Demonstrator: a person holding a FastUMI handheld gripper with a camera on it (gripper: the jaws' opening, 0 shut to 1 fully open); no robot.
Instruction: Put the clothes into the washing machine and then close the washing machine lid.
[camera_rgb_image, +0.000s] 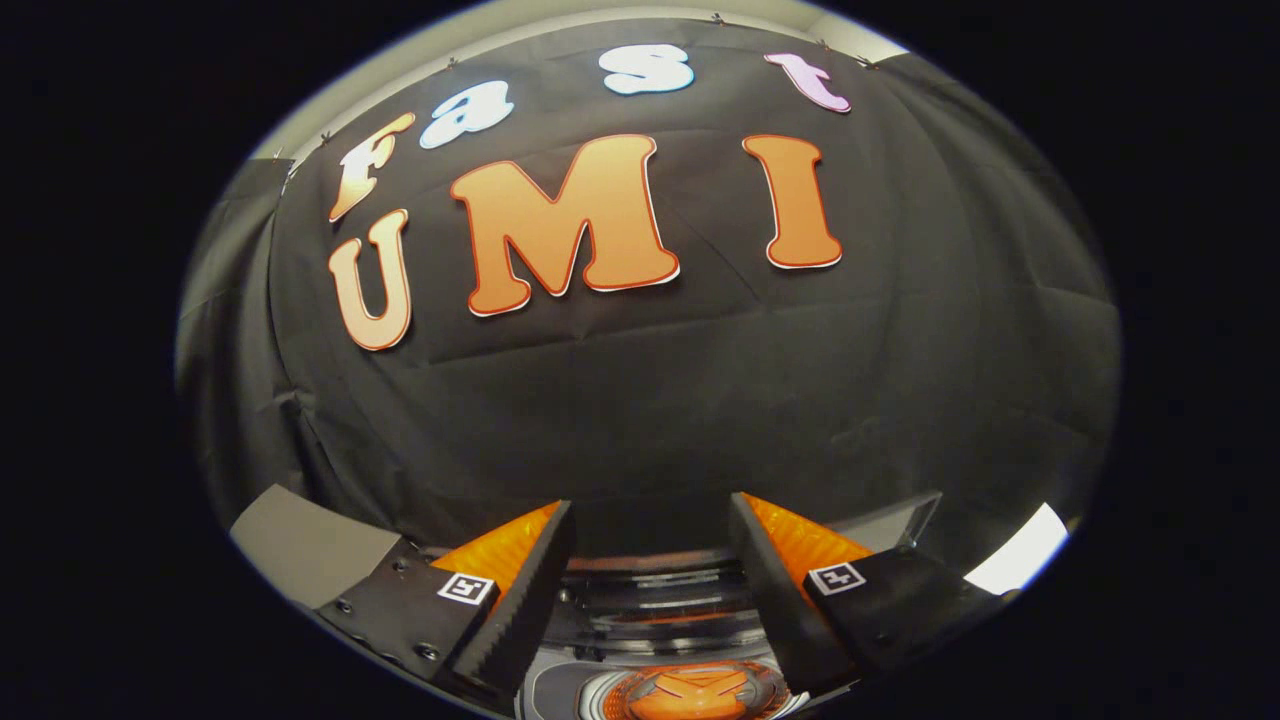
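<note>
My gripper (650, 510) is open, its two fingers (520, 600) spread wide with nothing between them. It is held level, facing the black cloth wall. Below the gap between the fingers lies the top of the washing machine (300, 545), grey, with a round opening. An orange thing (700, 695) shows inside that opening; I cannot tell whether it is the clothes. A dark glossy panel (660, 595), perhaps the raised lid, stands just beyond the opening, between the fingers.
The black cloth wall (650, 420) rises close behind the machine. A grey edge of the machine (905, 520) shows beyond the right finger, and a bright white patch (1020, 560) lies further to the right.
</note>
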